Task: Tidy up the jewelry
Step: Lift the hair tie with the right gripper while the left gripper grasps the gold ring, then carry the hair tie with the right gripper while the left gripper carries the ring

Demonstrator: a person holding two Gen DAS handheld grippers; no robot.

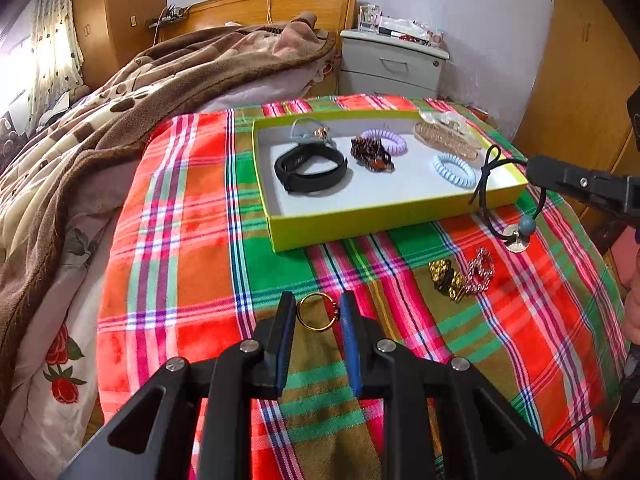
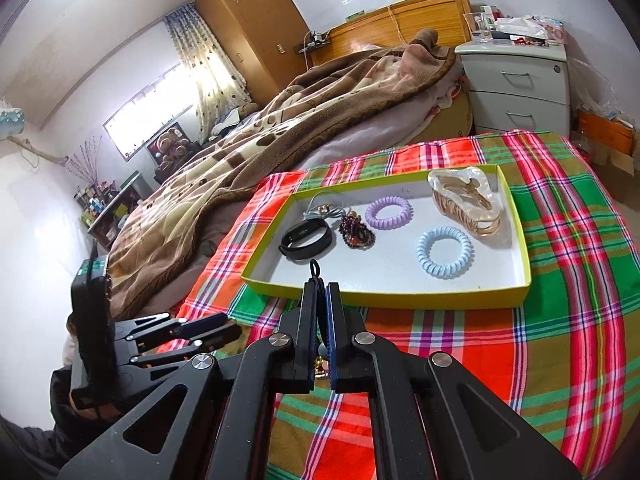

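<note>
2 coil hair ties (image 2: 444, 253) in tray (image 2: 384, 294)

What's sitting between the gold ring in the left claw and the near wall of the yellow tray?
Nothing: in the left wrist view only bare plaid cloth lies between the gold ring, held in the left claw, and the yellow tray.

Your left tool (image 1: 318, 312) has its two pads pressed on a gold ring (image 1: 317, 313) over the plaid cloth (image 1: 180, 216). Beyond it sits the yellow-green tray (image 1: 360, 224) holding a black band (image 1: 310, 168) and coiled hair ties. At the right edge, your right tool (image 1: 534, 168) grips a black cord (image 1: 486, 178).
</note>
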